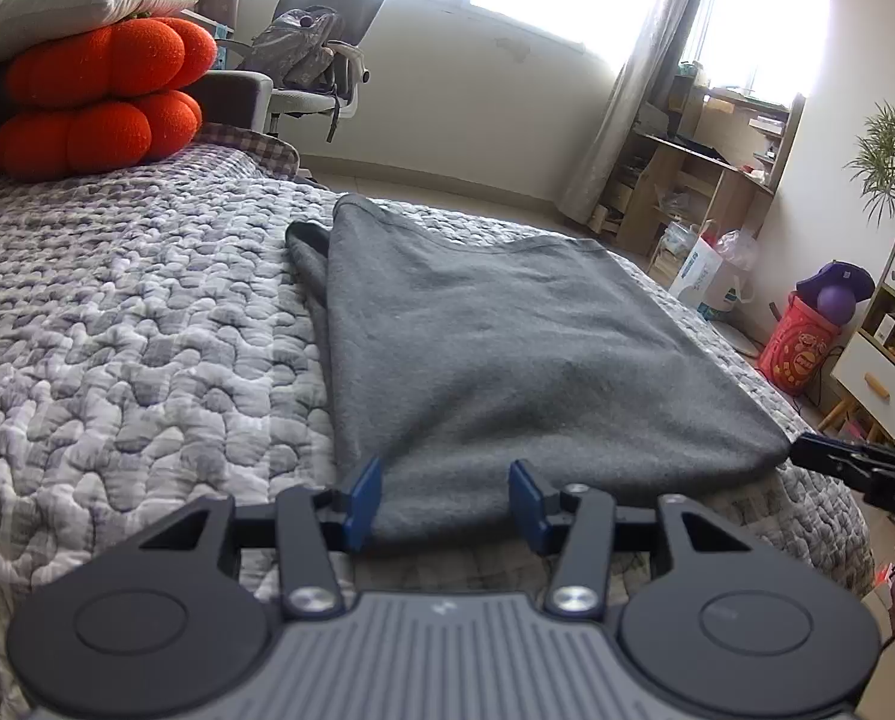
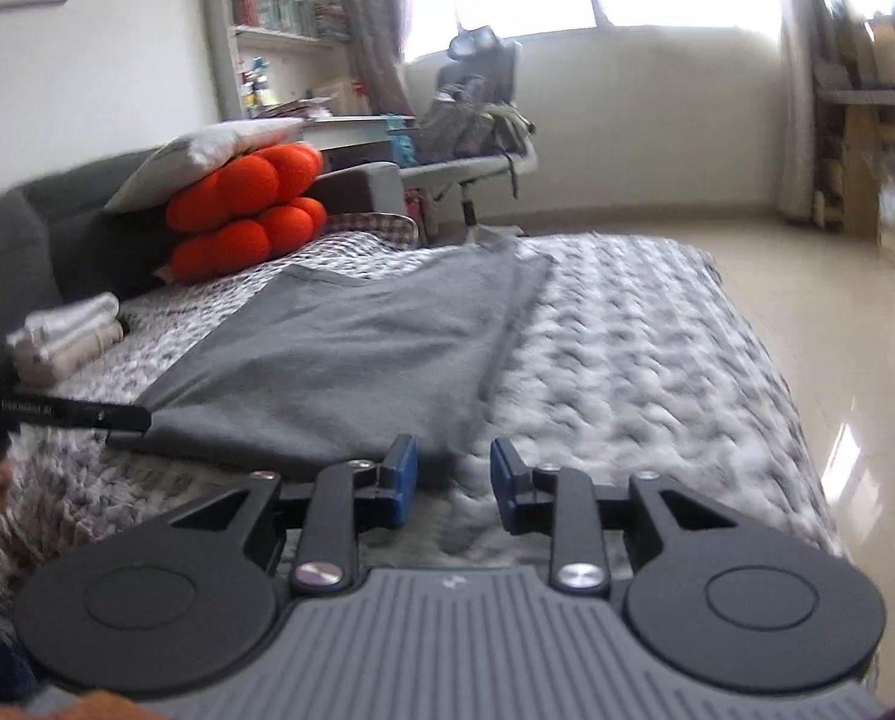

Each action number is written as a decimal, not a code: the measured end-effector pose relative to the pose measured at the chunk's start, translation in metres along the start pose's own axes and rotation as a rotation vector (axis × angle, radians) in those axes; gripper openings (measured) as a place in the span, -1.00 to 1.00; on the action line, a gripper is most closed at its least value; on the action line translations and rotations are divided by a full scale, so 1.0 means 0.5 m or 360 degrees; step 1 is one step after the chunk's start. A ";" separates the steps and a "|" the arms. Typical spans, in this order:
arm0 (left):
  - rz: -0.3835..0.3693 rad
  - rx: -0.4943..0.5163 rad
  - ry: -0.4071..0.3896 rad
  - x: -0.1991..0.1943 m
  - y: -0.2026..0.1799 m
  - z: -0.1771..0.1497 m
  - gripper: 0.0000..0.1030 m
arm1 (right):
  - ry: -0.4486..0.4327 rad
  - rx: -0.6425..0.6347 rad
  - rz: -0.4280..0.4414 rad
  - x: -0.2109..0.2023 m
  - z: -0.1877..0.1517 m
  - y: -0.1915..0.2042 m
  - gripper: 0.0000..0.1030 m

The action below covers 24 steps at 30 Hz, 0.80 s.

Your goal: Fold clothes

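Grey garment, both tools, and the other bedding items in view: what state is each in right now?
Grey garment: partly folded, flat on the quilt.
Left tool: open, garment's near edge between its pads, not pinched.
Right tool: open at the garment's near corner, nothing gripped.
Orange cushions: stacked, a white pillow on top.
Folded clothes: piled by the sofa back.

Two orange pumpkin cushions [image 1: 99, 102] are stacked on the quilted bedspread [image 1: 117, 312], with a white pillow [image 1: 69, 0] on top. An office chair [image 1: 321, 48] holding a backpack [image 1: 297, 42] stands near the window.
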<state>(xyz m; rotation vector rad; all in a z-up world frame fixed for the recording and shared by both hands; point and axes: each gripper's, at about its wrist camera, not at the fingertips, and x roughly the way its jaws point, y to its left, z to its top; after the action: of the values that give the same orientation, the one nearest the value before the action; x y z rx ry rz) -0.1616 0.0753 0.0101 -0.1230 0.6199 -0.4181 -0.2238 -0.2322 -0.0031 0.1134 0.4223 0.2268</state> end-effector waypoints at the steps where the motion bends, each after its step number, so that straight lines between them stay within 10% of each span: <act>1: -0.0001 -0.0002 0.0000 0.000 0.000 0.000 -0.05 | -0.0004 -0.0024 -0.0015 0.007 0.001 0.011 -0.35; 18: 0.0006 0.0019 -0.0012 0.001 -0.004 -0.004 0.00 | -0.0031 -0.0070 0.0143 0.055 0.013 0.078 -0.32; 24: -0.0033 -0.0021 -0.0006 -0.001 0.009 -0.001 -0.01 | 0.0064 -0.0163 -0.0009 0.076 -0.004 0.070 -0.53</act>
<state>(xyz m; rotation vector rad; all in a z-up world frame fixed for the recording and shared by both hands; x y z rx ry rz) -0.1611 0.0795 0.0089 -0.1427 0.6182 -0.4337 -0.1975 -0.1892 -0.0143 0.0072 0.4499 0.2453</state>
